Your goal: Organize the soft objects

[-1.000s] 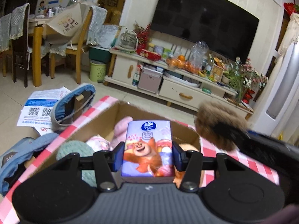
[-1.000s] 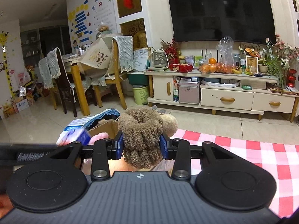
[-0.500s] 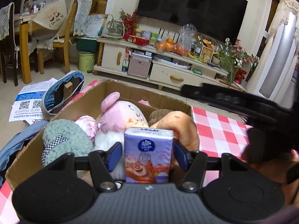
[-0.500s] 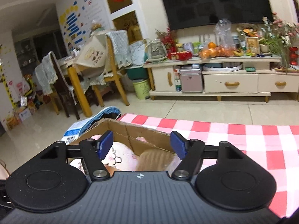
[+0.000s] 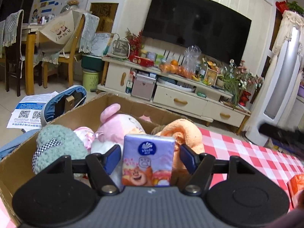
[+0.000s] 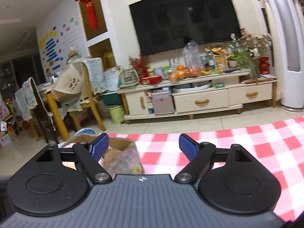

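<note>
A: Left gripper (image 5: 149, 156) state?

B: Jaws opening. The tissue pack (image 5: 148, 163) stands upright between the blue pads (image 5: 112, 158), a visible gap on each side; pads not pressing. It sits at the near end of the cardboard box (image 5: 91, 106).

A: Box contents?

B: Green knitted toy (image 5: 58, 148) at left, pink plush (image 5: 119, 127) in the middle, orange plush (image 5: 182, 131) at right, crowded together.

A: Right gripper (image 6: 144, 146)?

B: Jaws opening, spread wide, nothing between them. It hangs over the red-checked surface (image 6: 237, 142). The blurred shape beside the box corner in that view may be the tissue pack; cannot confirm.
</note>
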Available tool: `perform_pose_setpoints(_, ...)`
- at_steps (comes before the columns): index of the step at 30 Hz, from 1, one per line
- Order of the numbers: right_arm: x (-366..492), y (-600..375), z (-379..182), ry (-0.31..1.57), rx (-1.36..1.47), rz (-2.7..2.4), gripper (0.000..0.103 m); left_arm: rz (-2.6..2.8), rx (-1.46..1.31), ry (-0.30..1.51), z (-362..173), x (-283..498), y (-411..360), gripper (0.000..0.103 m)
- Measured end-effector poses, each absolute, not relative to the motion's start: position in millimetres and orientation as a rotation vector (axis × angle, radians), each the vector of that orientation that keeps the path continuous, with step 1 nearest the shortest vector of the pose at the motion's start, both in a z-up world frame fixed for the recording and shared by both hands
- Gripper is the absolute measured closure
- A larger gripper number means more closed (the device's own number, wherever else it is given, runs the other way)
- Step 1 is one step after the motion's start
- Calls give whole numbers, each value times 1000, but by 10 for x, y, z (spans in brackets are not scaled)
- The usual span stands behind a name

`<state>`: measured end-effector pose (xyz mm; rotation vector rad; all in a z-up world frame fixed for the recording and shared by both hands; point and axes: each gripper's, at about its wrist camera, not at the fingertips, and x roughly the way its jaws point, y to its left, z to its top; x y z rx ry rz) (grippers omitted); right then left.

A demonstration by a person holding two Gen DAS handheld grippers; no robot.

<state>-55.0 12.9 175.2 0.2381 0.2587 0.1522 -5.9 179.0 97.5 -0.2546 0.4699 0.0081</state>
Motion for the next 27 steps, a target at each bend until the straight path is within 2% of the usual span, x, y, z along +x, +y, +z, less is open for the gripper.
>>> perform_pose_setpoints(10,-966,-53,1624,275,230,104,1,109,-298,408,974,72,1524,35)
perform_pose_setpoints(13,-983,-6,1583,296,211,105,0,140,-290,401,989,79,1498,27)
perform_pose_setpoints(15,-965,32,1558,309,200,118,0,142,-280,398,1009,48,1501,15)
perform_pose_setpoints(18,-1012,112,1565,320,168,122,0,174,-223,401,1050,-26,1484,7)
perform_pose_setpoints(23,-1090,141,1574,339,167,142,0,196,-196,418,1167,-239,1552,1)
perform_pose_setpoints(27,-1168,131,1604,353,192,147,0,222,-134,420,1269,-461,1561,1)
